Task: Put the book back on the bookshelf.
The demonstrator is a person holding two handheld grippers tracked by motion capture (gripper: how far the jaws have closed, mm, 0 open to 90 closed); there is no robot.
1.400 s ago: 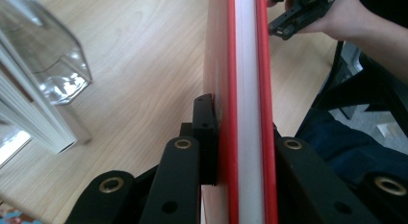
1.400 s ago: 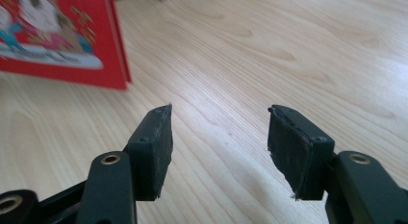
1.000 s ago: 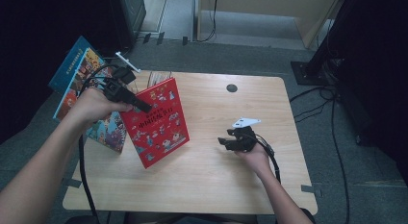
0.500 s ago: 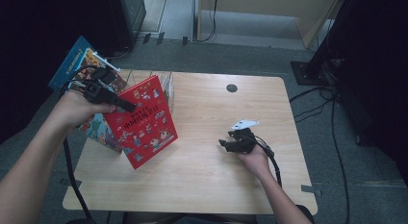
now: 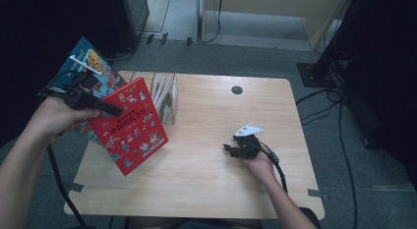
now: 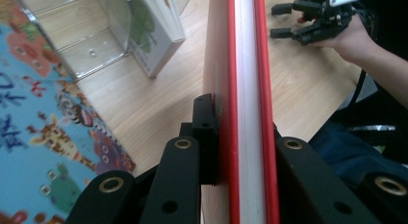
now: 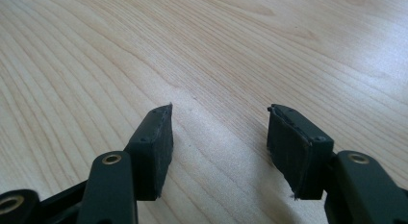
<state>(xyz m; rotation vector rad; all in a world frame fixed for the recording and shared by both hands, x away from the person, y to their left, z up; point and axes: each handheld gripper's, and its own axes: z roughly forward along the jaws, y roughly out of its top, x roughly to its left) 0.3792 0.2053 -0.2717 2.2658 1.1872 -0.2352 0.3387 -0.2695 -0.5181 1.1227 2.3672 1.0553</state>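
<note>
Red book (image 5: pixel 130 126) shifted left toward table (image 5: pixel 206 189) edge | left tool (image 5: pixel 110 110) clamped on it | right tool (image 5: pixel 231 150) apart, idle

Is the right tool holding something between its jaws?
No. In the right gripper view the right tool has its jaws apart, with bare table between them.

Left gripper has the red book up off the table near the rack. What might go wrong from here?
The left gripper pinches the red book only at its upper edge, so the tilted book could pivot or slip out. Swinging it may knock the blue book behind it or the clear rack. The right gripper rests open, too far to steady it.
</note>
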